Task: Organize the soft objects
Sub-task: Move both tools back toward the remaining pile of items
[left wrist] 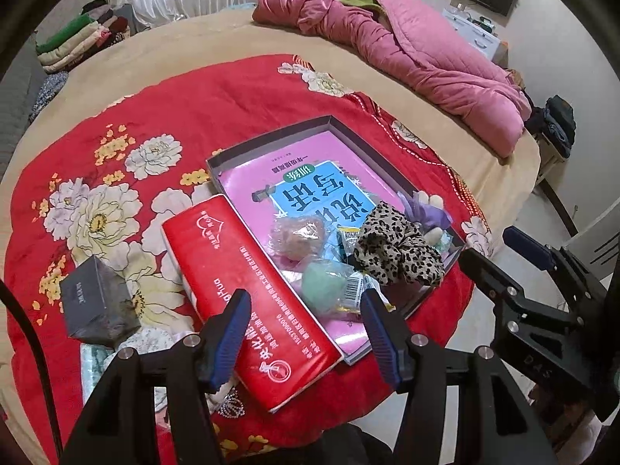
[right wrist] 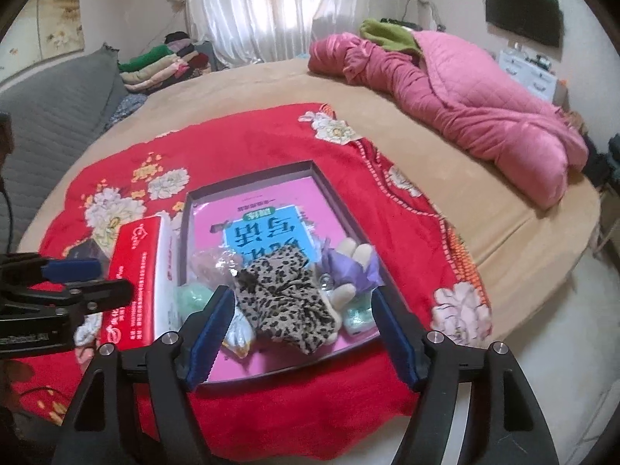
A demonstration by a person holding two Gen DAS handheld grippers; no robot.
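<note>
A shallow grey tray [left wrist: 271, 138] [right wrist: 250, 178] lies on a red flowered blanket [left wrist: 193, 108] with a pink book [left wrist: 271, 178] on its floor. At its near end lie a leopard-print scrunchie [left wrist: 395, 244] [right wrist: 279, 279], a purple-and-cream plush toy [left wrist: 426, 209] [right wrist: 352, 263], a wrapped green sponge [left wrist: 325, 283] [right wrist: 193, 296] and a wrapped pinkish sponge [left wrist: 298, 232] [right wrist: 211, 261]. My left gripper [left wrist: 304, 302] [right wrist: 97, 279] hovers open over the green sponge and a red tissue pack [left wrist: 217, 255] [right wrist: 131, 255]. My right gripper [right wrist: 300, 298] [left wrist: 500, 252] hangs open above the scrunchie, holding nothing.
A small grey box [left wrist: 97, 302] sits left of the tissue pack. A rumpled pink quilt [left wrist: 418, 58] lies at the far right of the bed. Folded clothes [left wrist: 77, 38] are stacked at the far left. The bed's edge drops to the floor on the right.
</note>
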